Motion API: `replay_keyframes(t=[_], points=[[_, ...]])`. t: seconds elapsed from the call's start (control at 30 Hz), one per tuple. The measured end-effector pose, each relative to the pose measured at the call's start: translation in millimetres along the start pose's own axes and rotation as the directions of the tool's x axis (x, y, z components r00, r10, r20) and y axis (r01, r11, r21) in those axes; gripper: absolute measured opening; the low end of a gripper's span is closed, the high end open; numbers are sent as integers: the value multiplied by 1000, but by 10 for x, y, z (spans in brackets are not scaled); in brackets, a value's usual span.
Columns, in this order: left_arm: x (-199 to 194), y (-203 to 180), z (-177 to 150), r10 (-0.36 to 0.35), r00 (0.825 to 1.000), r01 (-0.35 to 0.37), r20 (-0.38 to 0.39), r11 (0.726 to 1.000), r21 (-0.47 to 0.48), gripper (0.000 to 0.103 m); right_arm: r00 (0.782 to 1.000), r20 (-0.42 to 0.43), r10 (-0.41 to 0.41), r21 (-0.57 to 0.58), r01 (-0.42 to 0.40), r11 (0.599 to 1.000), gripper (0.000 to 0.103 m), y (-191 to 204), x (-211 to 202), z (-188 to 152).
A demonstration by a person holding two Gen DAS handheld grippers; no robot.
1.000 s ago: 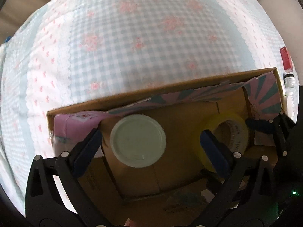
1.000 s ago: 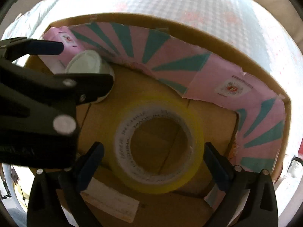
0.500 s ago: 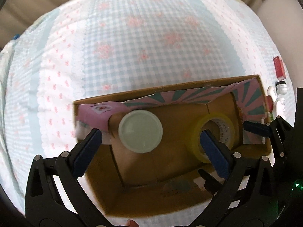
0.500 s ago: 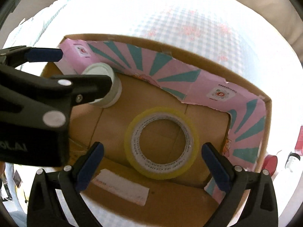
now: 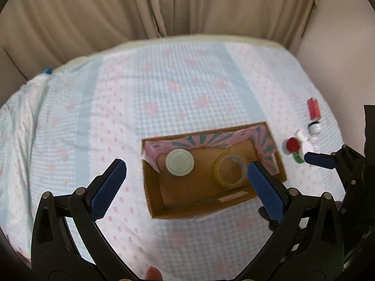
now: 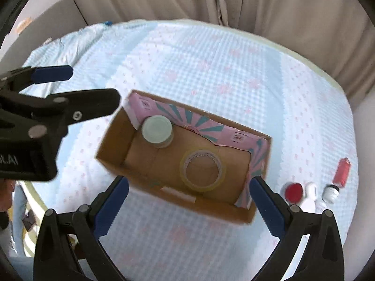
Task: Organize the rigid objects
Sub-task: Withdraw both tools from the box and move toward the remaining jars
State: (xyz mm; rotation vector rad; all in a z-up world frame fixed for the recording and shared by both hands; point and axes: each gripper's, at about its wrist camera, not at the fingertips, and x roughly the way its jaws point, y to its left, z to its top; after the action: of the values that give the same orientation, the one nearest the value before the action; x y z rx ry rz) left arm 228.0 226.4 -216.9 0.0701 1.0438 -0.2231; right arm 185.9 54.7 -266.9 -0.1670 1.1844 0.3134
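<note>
Both grippers hang above the bed, fingers spread wide, nothing between them.

Left gripper point(image 5: 185, 182): blue pads apart at lower left and lower right of its frame, empty. It also shows in the right wrist view at the left edge point(image 6: 75, 89), again with a gap between its fingers.

Right gripper point(image 6: 189, 201): pads wide apart at the bottom of its frame, empty. One of its blue fingertips point(image 5: 320, 160) shows at the right edge of the left wrist view.

Box point(image 5: 152, 187): open cardboard, centre of the frame, sitting on the sheet point(image 5: 117, 107), a blue check with pink flowers. Pink-and-teal paper point(image 5: 211, 139) lines the far wall and the right end wall.

In the box:
- jar point(image 5: 179, 162) with a pale lid, upright, in the left part near the far wall; also at point(image 6: 157, 130).
- tape point(image 5: 230, 169), a yellowish roll lying flat in the right part; also at point(image 6: 202, 169). Jar and tape are apart.

Outside the box, on the sheet at the right of the frame:
- red cap point(image 6: 293, 190), just beside the box's right end
- white bottle point(image 6: 310, 195), next to it
- small vial point(image 6: 330, 193)
- red packet point(image 6: 342, 172), furthest right

These look blurred; details unclear.

Beige curtain point(image 5: 187, 7) fills the top of the frame.
</note>
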Motion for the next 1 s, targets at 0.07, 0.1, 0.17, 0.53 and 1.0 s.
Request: replay_keyframes(t=[0.07, 0.1, 0.17, 0.53, 1.0], points=[[-198, 21, -58, -8, 1000, 8, 23, 1000, -18, 103, 1000, 21, 9, 44, -10, 999, 103, -12, -237, -56], [-300, 21, -86, -11, 999, 12, 36, 999, -30, 103, 1000, 27, 12, 70, -14, 997, 103, -22, -338, -51], [-504, 10, -131, -21, 998, 24, 55, 999, -47, 103, 999, 40, 15, 126, -20, 992, 103, -25, -501, -124], [-1179, -776, -277, -40, 986, 46, 161, 999, -29, 103, 982, 137, -129, 395, 65, 916, 103, -735, -1613, -587], [-912, -2653, -437, 15, 984, 3, 176, 995, -104, 103, 973, 158, -171, 427, 89, 900, 103, -2424, -1928, -1222]])
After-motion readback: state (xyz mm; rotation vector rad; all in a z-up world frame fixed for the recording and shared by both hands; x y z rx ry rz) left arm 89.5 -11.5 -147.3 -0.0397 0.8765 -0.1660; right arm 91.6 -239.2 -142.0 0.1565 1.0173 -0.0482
